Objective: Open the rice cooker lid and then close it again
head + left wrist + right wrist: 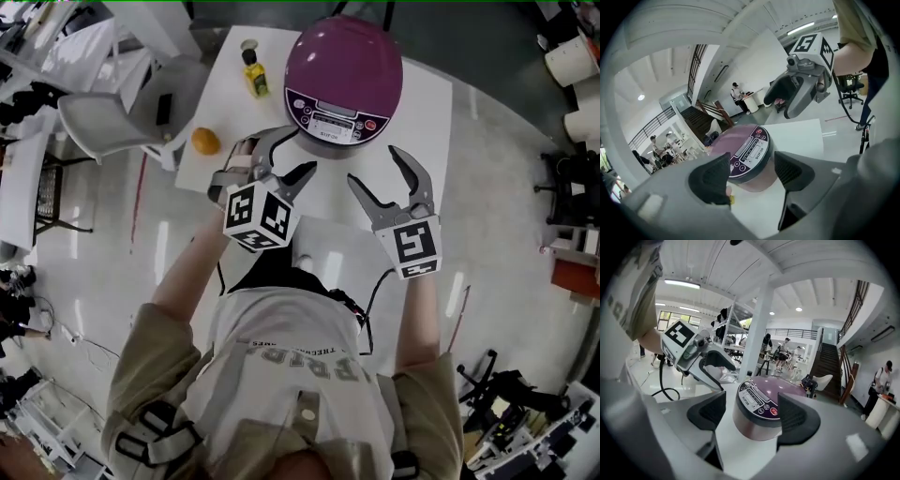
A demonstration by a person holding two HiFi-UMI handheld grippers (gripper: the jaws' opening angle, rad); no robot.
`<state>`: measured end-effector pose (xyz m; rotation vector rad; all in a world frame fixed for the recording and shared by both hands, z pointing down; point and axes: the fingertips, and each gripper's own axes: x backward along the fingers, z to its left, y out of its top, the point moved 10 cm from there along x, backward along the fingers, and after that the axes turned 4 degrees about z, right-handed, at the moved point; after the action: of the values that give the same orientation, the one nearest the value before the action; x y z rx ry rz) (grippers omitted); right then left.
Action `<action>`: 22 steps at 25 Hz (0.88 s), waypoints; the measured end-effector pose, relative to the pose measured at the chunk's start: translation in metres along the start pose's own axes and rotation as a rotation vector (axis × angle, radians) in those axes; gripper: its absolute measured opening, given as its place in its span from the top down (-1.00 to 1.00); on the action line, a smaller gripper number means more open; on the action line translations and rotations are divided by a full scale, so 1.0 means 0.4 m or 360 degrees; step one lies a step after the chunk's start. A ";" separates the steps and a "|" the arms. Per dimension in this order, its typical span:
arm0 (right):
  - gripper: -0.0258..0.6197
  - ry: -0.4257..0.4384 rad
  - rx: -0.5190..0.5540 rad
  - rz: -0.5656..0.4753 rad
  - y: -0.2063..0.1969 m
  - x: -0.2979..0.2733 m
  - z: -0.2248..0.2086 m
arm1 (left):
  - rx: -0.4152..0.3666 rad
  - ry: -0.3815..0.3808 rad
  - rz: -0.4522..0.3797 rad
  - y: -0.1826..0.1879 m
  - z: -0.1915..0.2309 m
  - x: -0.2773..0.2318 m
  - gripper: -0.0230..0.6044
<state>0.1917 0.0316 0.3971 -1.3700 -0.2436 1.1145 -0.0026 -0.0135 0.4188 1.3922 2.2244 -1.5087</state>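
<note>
Head view shows the round purple rice cooker with a silver control panel (343, 80) standing lid-down at the far end of the white rectangular table (427, 117); beside it on the left stand a small yellow bottle with a dark cap (255, 75) and an orange fruit (205, 141); the left gripper (291, 155) and right gripper (373, 166) hover just in front of the cooker, clear of it; left gripper view has its jaws apart and empty, the cooker framed beyond the gap; right gripper view shows the same, jaws parted on nothing.
</note>
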 end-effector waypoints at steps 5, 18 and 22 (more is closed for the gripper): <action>-0.10 0.0037 0.0182 0.0147 0.018 -0.062 -0.013 | -0.0101 -0.0092 0.0053 0.005 0.032 -0.055 -0.09; -0.34 0.0293 0.0415 0.0537 0.012 -0.191 -0.029 | -0.0434 -0.0421 0.0143 0.027 0.061 -0.154 -0.34; -0.37 0.0357 0.0503 0.0618 0.016 -0.223 -0.026 | -0.0554 -0.0462 0.0211 0.029 0.067 -0.172 -0.35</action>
<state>0.1511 -0.0421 0.4287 -1.2706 0.3633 1.2408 0.0352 -0.0758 0.4346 1.1117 2.0468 -1.1286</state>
